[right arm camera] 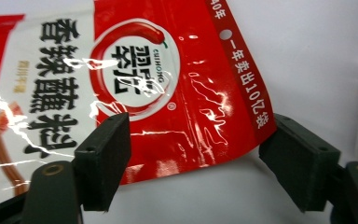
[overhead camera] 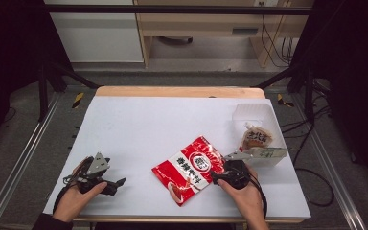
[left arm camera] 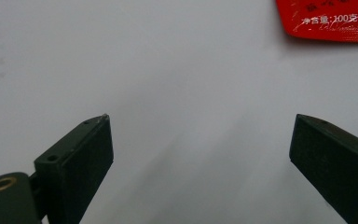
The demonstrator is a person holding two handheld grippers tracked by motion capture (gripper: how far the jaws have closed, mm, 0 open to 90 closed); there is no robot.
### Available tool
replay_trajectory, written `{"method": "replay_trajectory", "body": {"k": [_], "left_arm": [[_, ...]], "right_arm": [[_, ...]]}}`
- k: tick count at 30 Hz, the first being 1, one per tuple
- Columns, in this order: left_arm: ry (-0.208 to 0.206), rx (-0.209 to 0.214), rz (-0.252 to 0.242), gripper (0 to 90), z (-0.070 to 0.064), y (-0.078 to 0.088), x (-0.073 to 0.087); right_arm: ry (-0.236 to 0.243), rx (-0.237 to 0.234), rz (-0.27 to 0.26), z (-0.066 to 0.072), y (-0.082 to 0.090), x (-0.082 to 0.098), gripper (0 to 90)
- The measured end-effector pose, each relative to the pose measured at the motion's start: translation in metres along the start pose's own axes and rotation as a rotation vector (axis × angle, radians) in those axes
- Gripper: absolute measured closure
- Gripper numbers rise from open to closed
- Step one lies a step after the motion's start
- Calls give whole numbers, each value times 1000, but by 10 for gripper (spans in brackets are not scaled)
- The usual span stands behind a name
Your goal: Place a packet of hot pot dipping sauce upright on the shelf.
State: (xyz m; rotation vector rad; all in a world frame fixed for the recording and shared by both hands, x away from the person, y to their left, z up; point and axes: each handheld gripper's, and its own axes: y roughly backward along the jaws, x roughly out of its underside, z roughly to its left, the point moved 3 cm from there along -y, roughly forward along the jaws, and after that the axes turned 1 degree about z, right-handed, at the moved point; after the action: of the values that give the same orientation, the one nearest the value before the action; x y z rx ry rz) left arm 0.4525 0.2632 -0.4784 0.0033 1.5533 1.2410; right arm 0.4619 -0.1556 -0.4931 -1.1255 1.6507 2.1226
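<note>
My right fingers (right arm camera: pixel 193 158) stand apart, straddling the red packet's (right arm camera: pixel 135 88) corner for a grab; my left fingers (left arm camera: pixel 200 158) idle, released, over bare desk (left arm camera: pixel 168 70).

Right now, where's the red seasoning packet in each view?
High view: red seasoning packet lies low centre on the white table, just left of the right gripper.
Left gripper view: only its corner at the top right edge.
Right gripper view: across the upper left and centre, its edge between the open jaws.
Shared landmark: the white table.
</note>
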Motion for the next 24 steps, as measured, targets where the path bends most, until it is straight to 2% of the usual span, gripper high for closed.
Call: {"method": "replay_trajectory", "body": {"k": [3, 5, 7, 9, 13, 16, 19, 20, 24], "left_arm": [[-1, 0, 0, 61, 0, 0, 0], [-2, 2, -1, 61, 0, 0, 0], [2, 2, -3, 61, -1, -1, 0], [0, 3, 0, 61, -1, -1, -1], [-6, 5, 4, 61, -2, -2, -1], [-5, 4, 4, 65, -2, -3, -2], [-7, 4, 7, 68, -1, -4, -2], [-7, 5, 8, 69, 0, -4, -2], [-2, 17, 8, 83, 3, -5, -4]], "right_arm": [[-2, -26, -16, 3, 3, -1, 332], [17, -47, -20, 5, 3, -2, 383], [22, -49, -13, 6, 0, -2, 397], [29, -37, 1, 5, -2, -3, 459], [40, 7, -1, 0, -5, -9, 646], [79, 46, 0, -1, -7, -14, 783], [108, 62, -10, -1, -8, -19, 891], [116, 68, -15, -2, -7, -20, 900], [156, 44, -42, 0, -3, -27, 900]]}}
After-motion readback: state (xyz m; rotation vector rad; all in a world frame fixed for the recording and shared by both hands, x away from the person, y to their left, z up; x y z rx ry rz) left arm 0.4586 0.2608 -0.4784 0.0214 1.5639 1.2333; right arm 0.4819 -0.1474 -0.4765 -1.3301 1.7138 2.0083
